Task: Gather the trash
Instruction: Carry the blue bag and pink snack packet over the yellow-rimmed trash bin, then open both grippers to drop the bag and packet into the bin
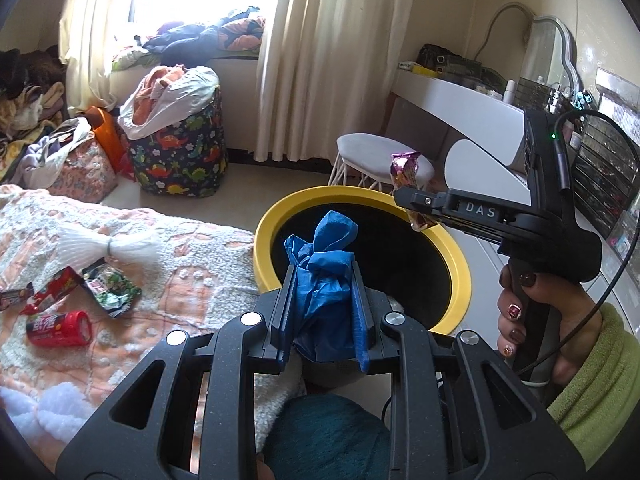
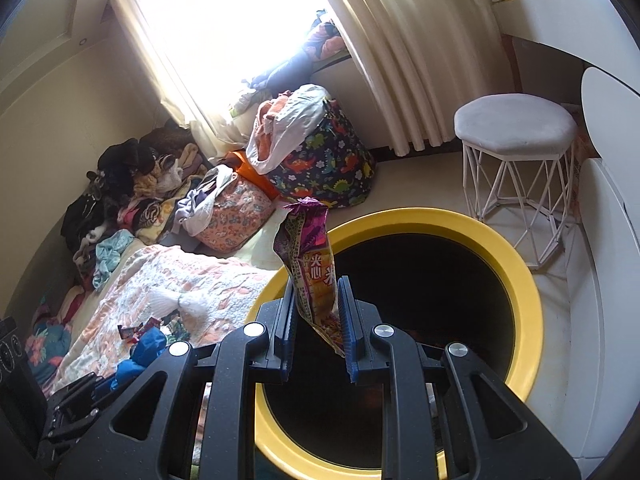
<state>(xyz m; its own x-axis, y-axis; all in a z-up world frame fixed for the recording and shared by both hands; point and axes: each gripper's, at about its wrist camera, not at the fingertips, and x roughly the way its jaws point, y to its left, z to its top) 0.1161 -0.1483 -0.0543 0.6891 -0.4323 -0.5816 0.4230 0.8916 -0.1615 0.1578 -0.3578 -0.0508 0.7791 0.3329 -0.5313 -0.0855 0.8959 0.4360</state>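
Note:
My left gripper [image 1: 323,270] is shut on a crumpled blue glove [image 1: 328,240], which it holds at the near left rim of a yellow trash bin [image 1: 460,268] with a dark inside. My right gripper [image 2: 317,282] is shut on a purple and orange snack wrapper [image 2: 306,240] that sticks up between its fingers over the bin's opening [image 2: 528,292]. In the left wrist view the right gripper [image 1: 402,198] hangs over the bin's far rim with that wrapper [image 1: 405,168], a hand [image 1: 532,312] on its handle. On the bed lie a red can [image 1: 60,328], a green wrapper [image 1: 114,290] and a red wrapper [image 1: 56,290].
The bin stands on the floor against the bed's peach and white blanket [image 1: 180,248]. Behind it are a white wire stool [image 2: 516,132], a dinosaur-print hamper [image 2: 324,160] stuffed with clothes, and curtains. A white desk [image 1: 460,96] runs along the right. Piles of clothes fill the left side.

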